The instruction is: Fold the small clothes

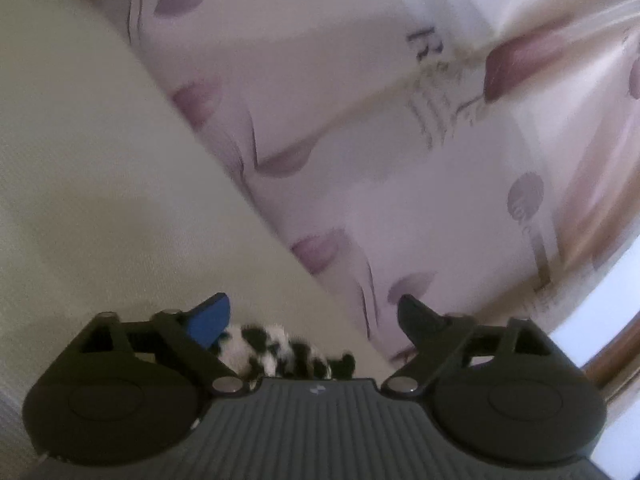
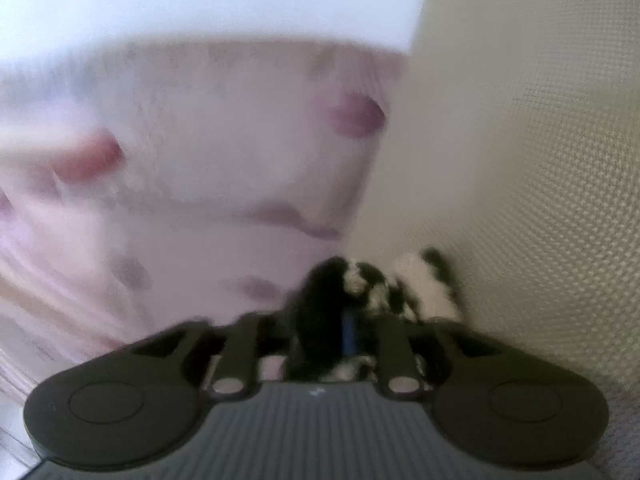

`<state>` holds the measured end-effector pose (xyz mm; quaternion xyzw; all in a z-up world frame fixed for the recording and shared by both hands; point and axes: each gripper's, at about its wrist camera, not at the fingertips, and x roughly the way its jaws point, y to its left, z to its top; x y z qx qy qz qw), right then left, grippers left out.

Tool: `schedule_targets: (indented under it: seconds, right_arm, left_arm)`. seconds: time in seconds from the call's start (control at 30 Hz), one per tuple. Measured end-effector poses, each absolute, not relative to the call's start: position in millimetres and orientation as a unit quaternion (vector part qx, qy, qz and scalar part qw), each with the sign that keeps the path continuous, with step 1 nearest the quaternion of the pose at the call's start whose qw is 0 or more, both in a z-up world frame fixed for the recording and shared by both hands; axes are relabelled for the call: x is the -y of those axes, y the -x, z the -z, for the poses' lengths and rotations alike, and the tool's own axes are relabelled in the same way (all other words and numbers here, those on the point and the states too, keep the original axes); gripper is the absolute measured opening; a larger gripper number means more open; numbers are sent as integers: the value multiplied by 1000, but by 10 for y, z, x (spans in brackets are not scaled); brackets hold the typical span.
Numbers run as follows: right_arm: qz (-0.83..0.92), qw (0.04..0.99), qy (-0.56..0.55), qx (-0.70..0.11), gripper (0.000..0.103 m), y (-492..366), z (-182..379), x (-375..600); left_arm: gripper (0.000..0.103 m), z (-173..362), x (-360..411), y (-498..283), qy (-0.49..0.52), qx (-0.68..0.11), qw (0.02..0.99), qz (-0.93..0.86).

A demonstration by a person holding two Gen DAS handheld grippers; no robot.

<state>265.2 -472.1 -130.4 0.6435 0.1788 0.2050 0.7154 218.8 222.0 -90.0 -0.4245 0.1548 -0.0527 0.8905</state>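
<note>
We're standing our left tongs [image 1: 310,316] wide open over the spotted cloth [image 1: 276,350], empty, while our right tongs [image 2: 344,332] are gripping it half-closed, so we're letting go gently, keeping the fold flat.

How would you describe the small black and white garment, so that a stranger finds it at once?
Find the cream textured surface beside the pale curtain with purple marks. On it, close before the grippers, lies the fluffy garment. It alone has black and white patches.

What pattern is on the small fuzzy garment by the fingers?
Black-and-white blotches, cow-like, on the fuzzy garment; clearest in the left wrist view.
</note>
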Motion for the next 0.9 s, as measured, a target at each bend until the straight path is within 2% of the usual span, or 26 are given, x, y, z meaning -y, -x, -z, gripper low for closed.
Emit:
schedule_targets:
  seconds: [0.03, 0.07, 0.33, 0.47, 0.6, 0.73, 0.9]
  right_arm:
    - [-209, 696, -669, -157, 88, -2621, 1337, 4767]
    - [-204, 690, -678, -147, 101, -2587, 1340, 4801]
    - [-227, 764, -589, -133, 101, -2135, 1025, 4800]
    - [-232, 823, -490, -170, 101, -1967, 931, 4587]
    - [-203, 876, -395, -187, 101, -1873, 946, 4361]
    - [-193, 893, -366, -177, 101, -1793, 909, 4268]
    - [-182, 885, -389, -183, 101, -1770, 970, 4349]
  left_arm:
    - [89, 869, -2228, -2169, 418, -156, 893, 53]
    - [89, 837, -2221, -2144, 408, -159, 898, 53]
    - [90, 736, -2023, -1833, 299, -178, 934, 85]
    - [90, 767, -1838, -1773, 261, -196, 938, 114]
    - [90, 754, -1562, -1873, 168, -222, 955, 106]
    - [87, 786, -1220, -2058, 37, -263, 961, 77]
    - [86, 828, -1076, -2353, -41, -284, 958, 10]
